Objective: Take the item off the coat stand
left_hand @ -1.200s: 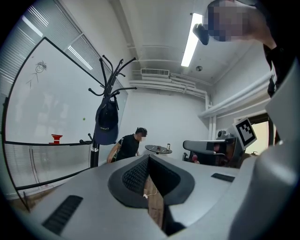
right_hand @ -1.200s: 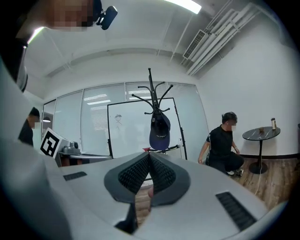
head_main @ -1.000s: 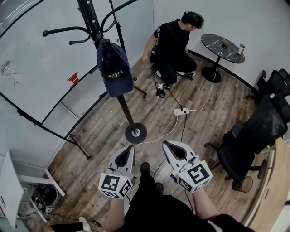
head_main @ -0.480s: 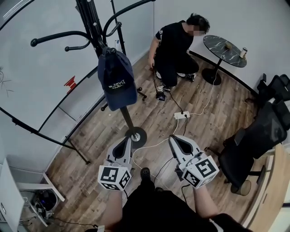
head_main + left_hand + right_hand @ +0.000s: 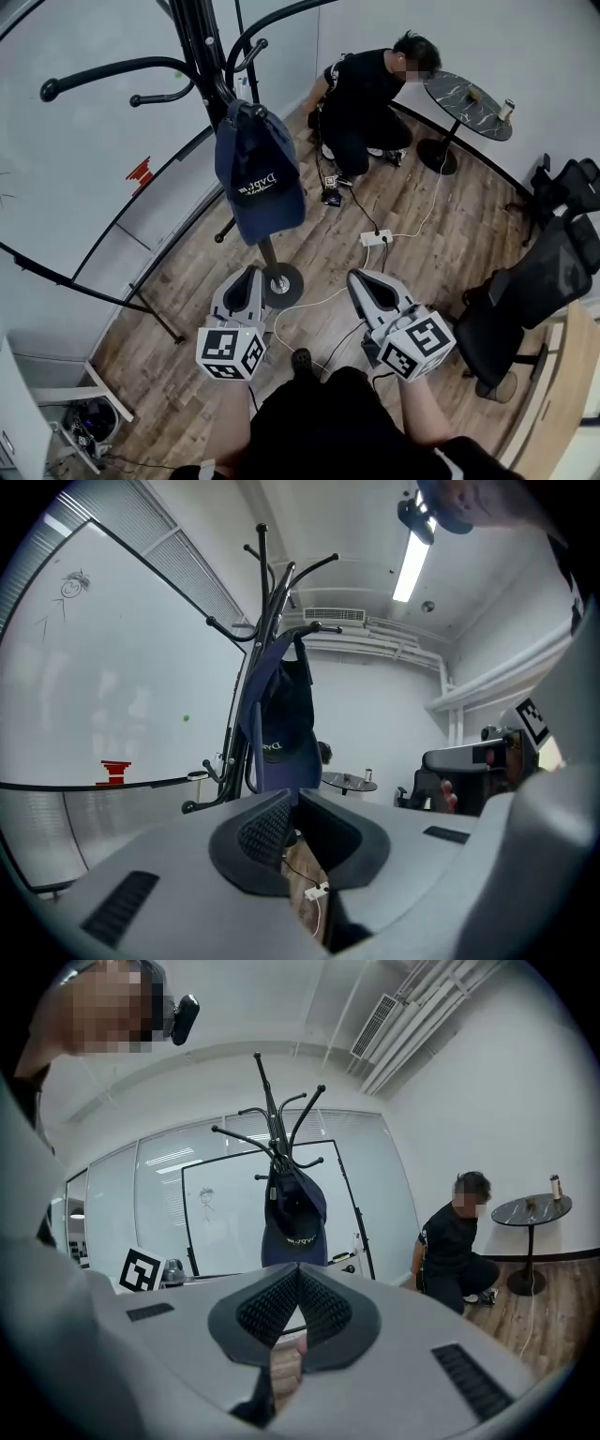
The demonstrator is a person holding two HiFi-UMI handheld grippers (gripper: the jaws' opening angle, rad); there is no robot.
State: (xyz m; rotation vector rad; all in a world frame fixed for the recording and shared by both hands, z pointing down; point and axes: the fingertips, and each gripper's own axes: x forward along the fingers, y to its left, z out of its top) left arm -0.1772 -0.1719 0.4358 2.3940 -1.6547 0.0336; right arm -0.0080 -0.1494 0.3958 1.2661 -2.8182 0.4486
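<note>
A navy cap (image 5: 258,173) hangs from a hook of the black coat stand (image 5: 208,56), high above the wooden floor. My left gripper (image 5: 247,273) is shut and empty, low down just left of the stand's round base (image 5: 281,279). My right gripper (image 5: 357,277) is also shut and empty, to the right of the base. In the left gripper view the cap (image 5: 281,719) hangs straight ahead above the closed left gripper (image 5: 295,795). The right gripper view has the cap (image 5: 295,1208) on the stand (image 5: 272,1119) just above the closed right gripper (image 5: 297,1269). Neither gripper touches the cap.
A person in black (image 5: 366,94) crouches behind the stand, next to a round dark table (image 5: 464,98). A power strip (image 5: 375,236) and cables lie on the floor. Black office chairs (image 5: 534,281) stand at the right, and a whiteboard (image 5: 84,159) on a frame at the left.
The view has moved closer to the coat stand, so the cap looks larger and nearer. Both grippers have come forward beside the stand's base and stay shut.
</note>
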